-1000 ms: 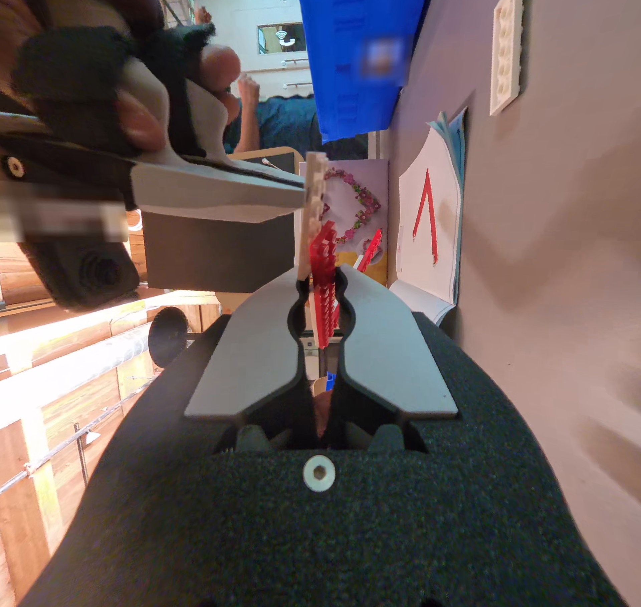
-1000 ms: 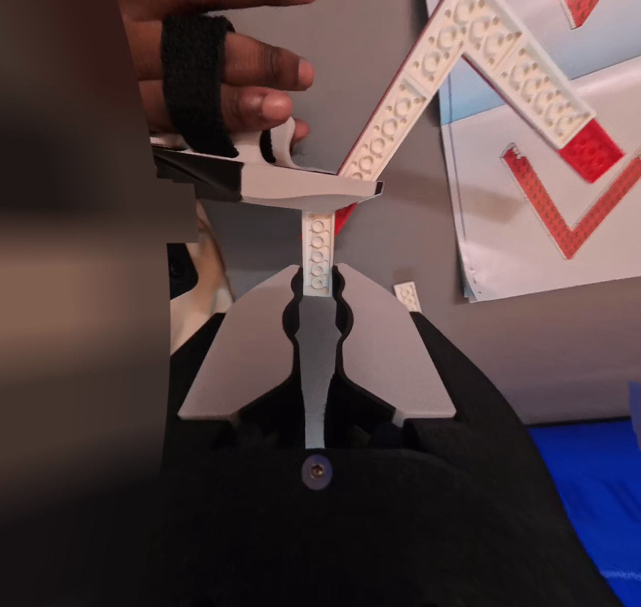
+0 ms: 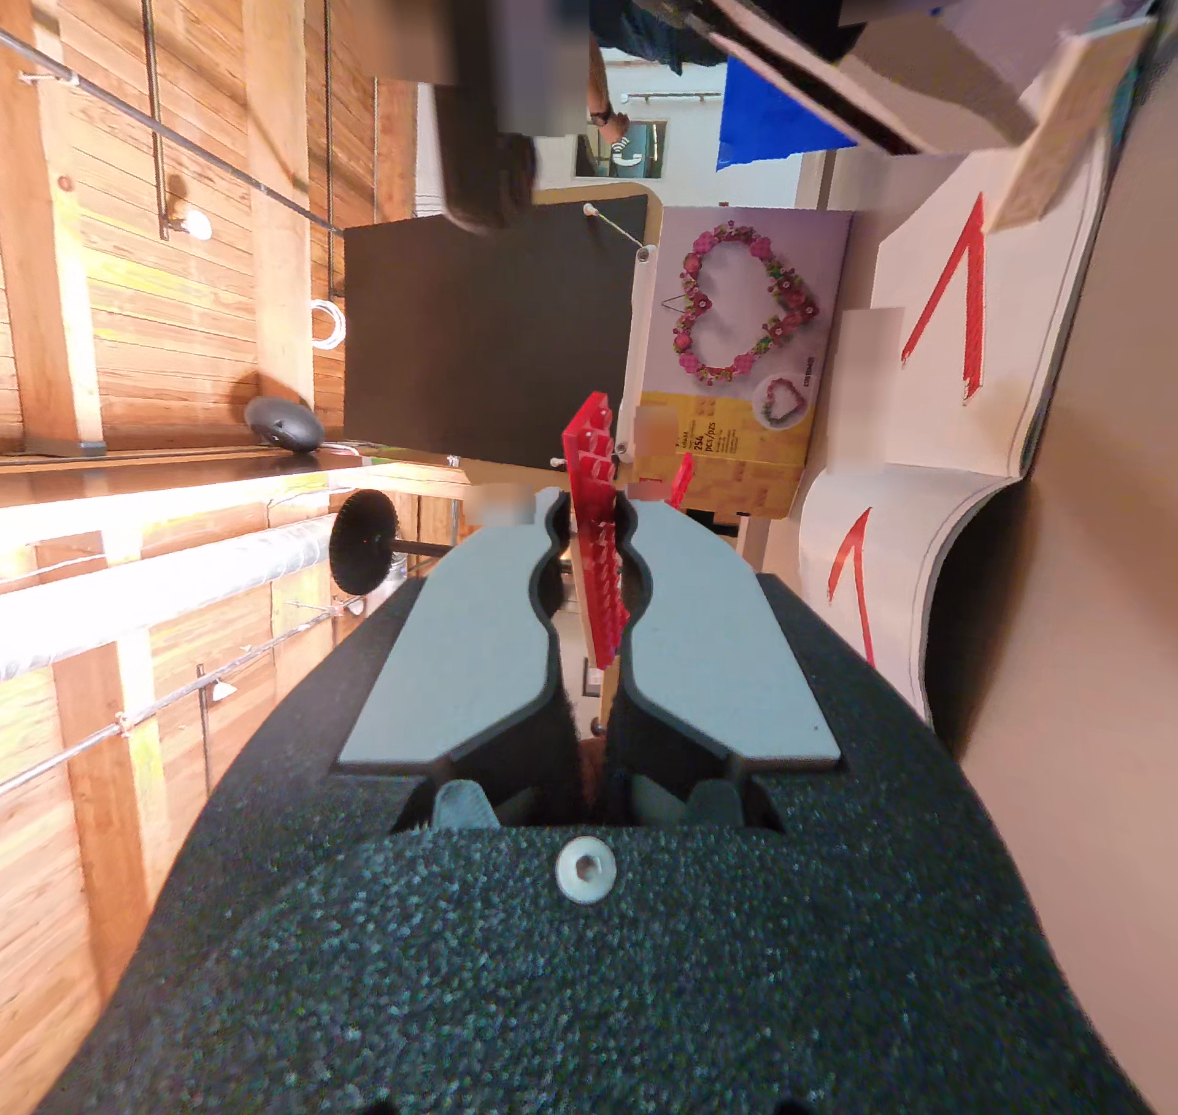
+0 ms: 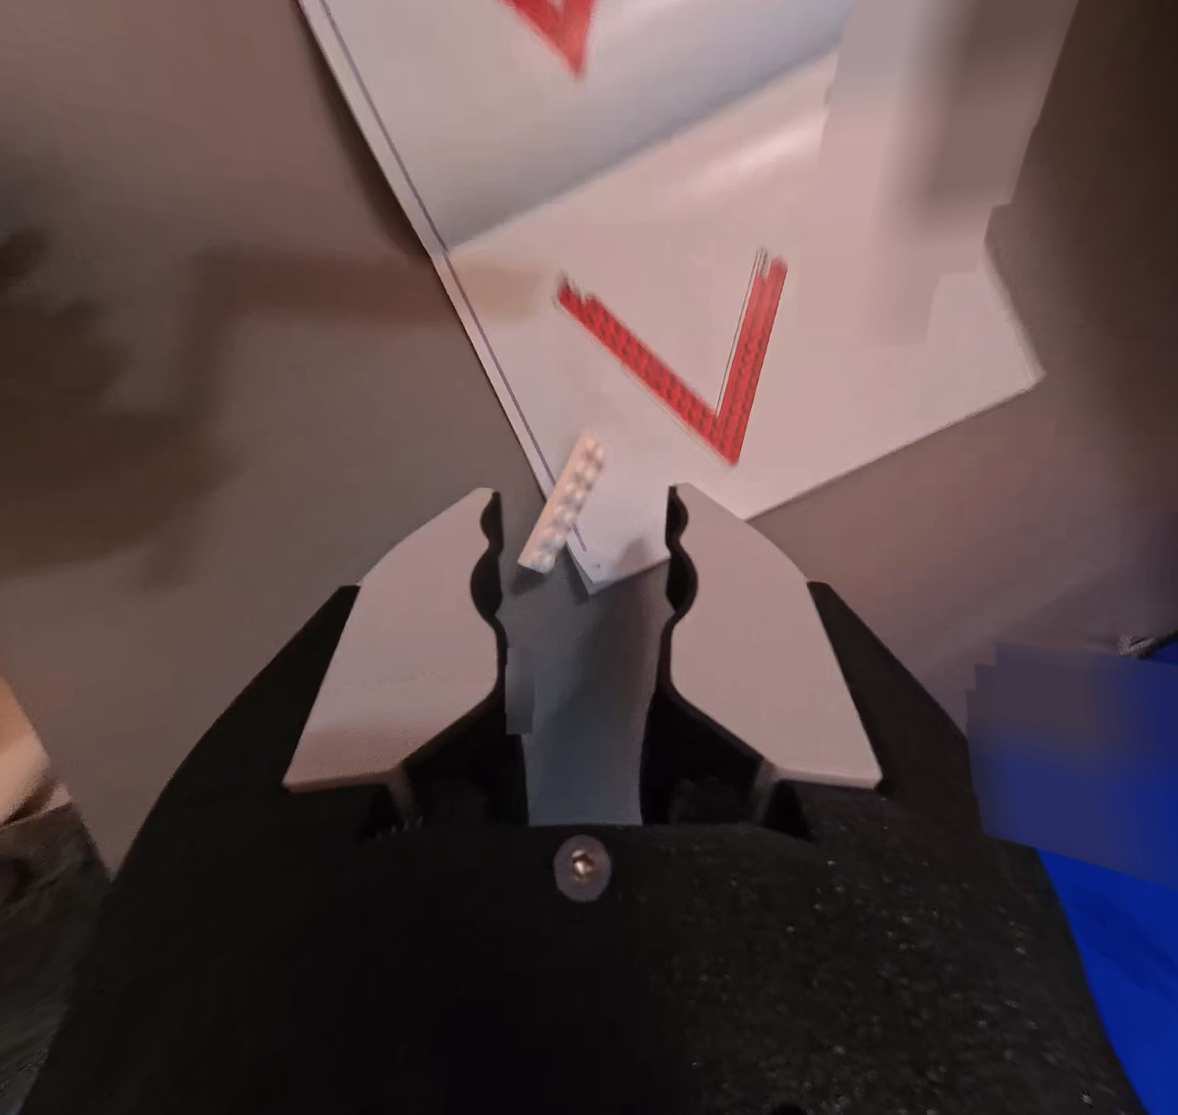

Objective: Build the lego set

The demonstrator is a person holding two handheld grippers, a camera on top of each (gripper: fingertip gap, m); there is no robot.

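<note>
Left gripper (image 3: 589,498): jaws together, clamped on the red plate assembly (image 3: 596,536), held edge-on and lifted off the worktop (image 3: 1096,574).
Red plate assembly: long, thin, studded; a pale layer backs it, though how far that layer runs I cannot tell.
Set box (image 3: 733,351): stands beyond the open instruction booklet (image 3: 892,415), toward the worktop's far edge in the left wrist view.
Right gripper (image 4: 583,498): jaws apart, holding nothing, hovering above the worktop.
White plate (image 4: 564,504): small and narrow, lying flat, overlapping the near corner of the booklet, just ahead of the open jaws.
Handling: both pieces look light, stiff and smooth, likely to slip or skid if nudged; the white plate probably wants a pinch across its long sides near the middle, fingers low against the worktop.
Risk: a skewed grip could flick it away.
</note>
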